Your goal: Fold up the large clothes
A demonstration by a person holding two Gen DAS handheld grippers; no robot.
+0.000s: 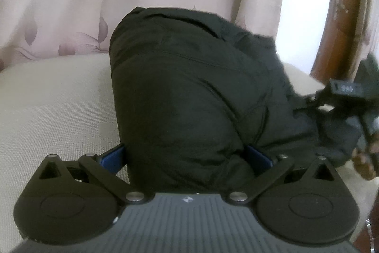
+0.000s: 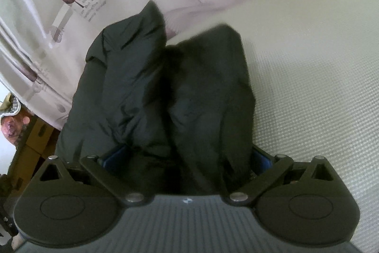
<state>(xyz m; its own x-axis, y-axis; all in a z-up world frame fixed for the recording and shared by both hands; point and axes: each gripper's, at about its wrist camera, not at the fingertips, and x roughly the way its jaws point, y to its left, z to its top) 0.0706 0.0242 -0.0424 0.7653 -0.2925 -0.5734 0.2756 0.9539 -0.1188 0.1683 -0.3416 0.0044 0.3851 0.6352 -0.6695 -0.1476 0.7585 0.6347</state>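
We see a black padded jacket (image 1: pixel 189 91) bundled on a cream mattress (image 1: pixel 52 106), in front of a pale curtain (image 1: pixel 71 4) printed with purple leaves and lettering.

In the left wrist view, the left gripper (image 1: pixel 187 158) stands with its jaws spread wide. The jacket bulges between the two blue fingers (image 1: pixel 113 158) and fills the gap. We cannot tell whether the pads press on the cloth or merely flank it. At three o'clock in this view, the right gripper (image 1: pixel 350 96) shows as a dark blurred shape at the edge of the jacket, with part of a hand (image 1: pixel 364 158) below it.

In the right wrist view, the right gripper (image 2: pixel 187 158) has its jaws at their widest. Two humps of the jacket (image 2: pixel 165 91) rise from six o'clock toward twelve, with a deep fold between them. The cloth lies between the fingers, but we cannot tell whether they clamp it. The mattress (image 2: pixel 308 87) spreads at three o'clock, the curtain (image 2: pixel 47 16) at ten o'clock.
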